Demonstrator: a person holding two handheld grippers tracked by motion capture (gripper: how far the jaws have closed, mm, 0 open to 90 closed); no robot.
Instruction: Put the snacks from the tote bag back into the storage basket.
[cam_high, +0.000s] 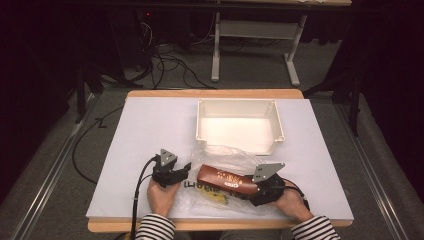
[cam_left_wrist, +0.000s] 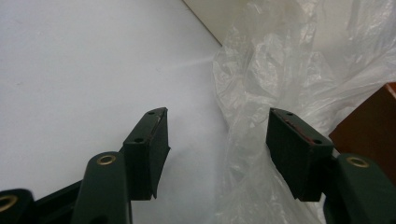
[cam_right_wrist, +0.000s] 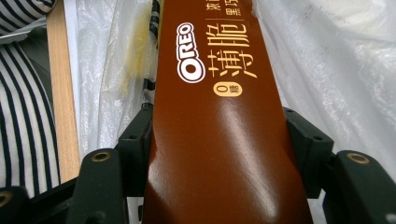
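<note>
the right gripper (cam_high: 261, 190) is clamping one end of a brown oreo box (cam_high: 227, 181), with a jaw pressing on each long side; in the right gripper view the box (cam_right_wrist: 219, 135) is running straight out from between the jaws, label side up. the box is lying at the near middle of the white table (cam_high: 150, 125), resting on a clear plastic bag (cam_high: 225, 155), its free end pointing toward the left gripper (cam_high: 176, 172).

the left gripper is sitting just left of the box with its jaws spread and nothing between them. in the left gripper view one jaw is standing over bare table surface, the other is standing against the crumpled edge of the bag (cam_left_wrist: 280, 70), and a corner of the brown box (cam_left_wrist: 369, 126) is showing beyond it. whether that jaw is touching the film cannot be told.

a white open bin (cam_high: 239, 125) is standing farther back on the table, just behind the bag and apart from both grippers. the bag film is bunching up between the box and the bin. something yellow (cam_high: 216, 199) is lying inside the bag, partly under the box. striped sleeves (cam_high: 155, 227) are entering from the near edge.

readable print on the box: "oreo" in white letters, chinese characters in gold beside it, and a small round gold mark with a "0". dark lettering on the bag is too blurred to read.
</note>
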